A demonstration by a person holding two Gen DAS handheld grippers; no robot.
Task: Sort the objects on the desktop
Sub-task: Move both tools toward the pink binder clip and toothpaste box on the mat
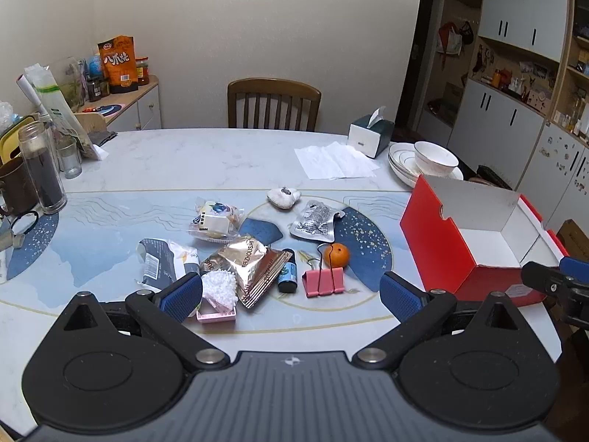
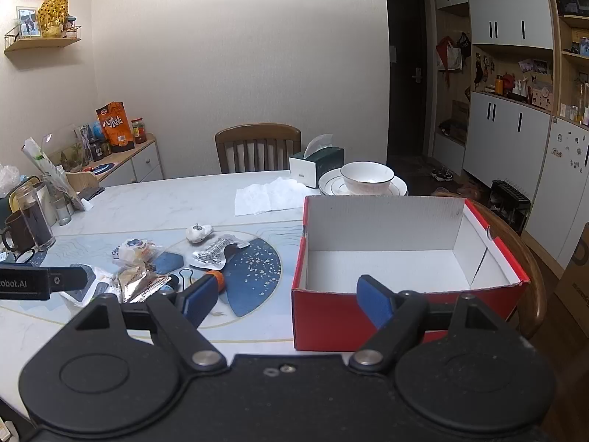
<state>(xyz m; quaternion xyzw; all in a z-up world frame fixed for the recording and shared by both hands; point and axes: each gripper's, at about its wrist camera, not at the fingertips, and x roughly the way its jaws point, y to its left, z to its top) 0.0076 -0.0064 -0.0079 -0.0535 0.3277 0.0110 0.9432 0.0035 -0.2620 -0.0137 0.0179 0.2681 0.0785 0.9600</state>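
Small objects lie on the table mat: an orange (image 1: 337, 255), a pink binder clip (image 1: 323, 283), a small blue bottle (image 1: 287, 276), a gold snack packet (image 1: 250, 265), a silver packet (image 1: 316, 221), a wrapped pastry (image 1: 215, 219), a dark-and-white pouch (image 1: 163, 261), a white fluffy item on a pink tray (image 1: 217, 296) and a white trinket (image 1: 283, 197). An open red box (image 1: 471, 246) stands at the right, white and bare inside (image 2: 386, 265). My left gripper (image 1: 291, 294) is open above the near objects. My right gripper (image 2: 287, 300) is open in front of the box.
Stacked plates with a bowl (image 1: 432, 158), a tissue box (image 1: 370, 134) and flat tissues (image 1: 335, 160) sit at the back right. A glass jar (image 1: 40, 165) and mug (image 1: 14, 186) stand at the left. A wooden chair (image 1: 274, 108) is behind the table.
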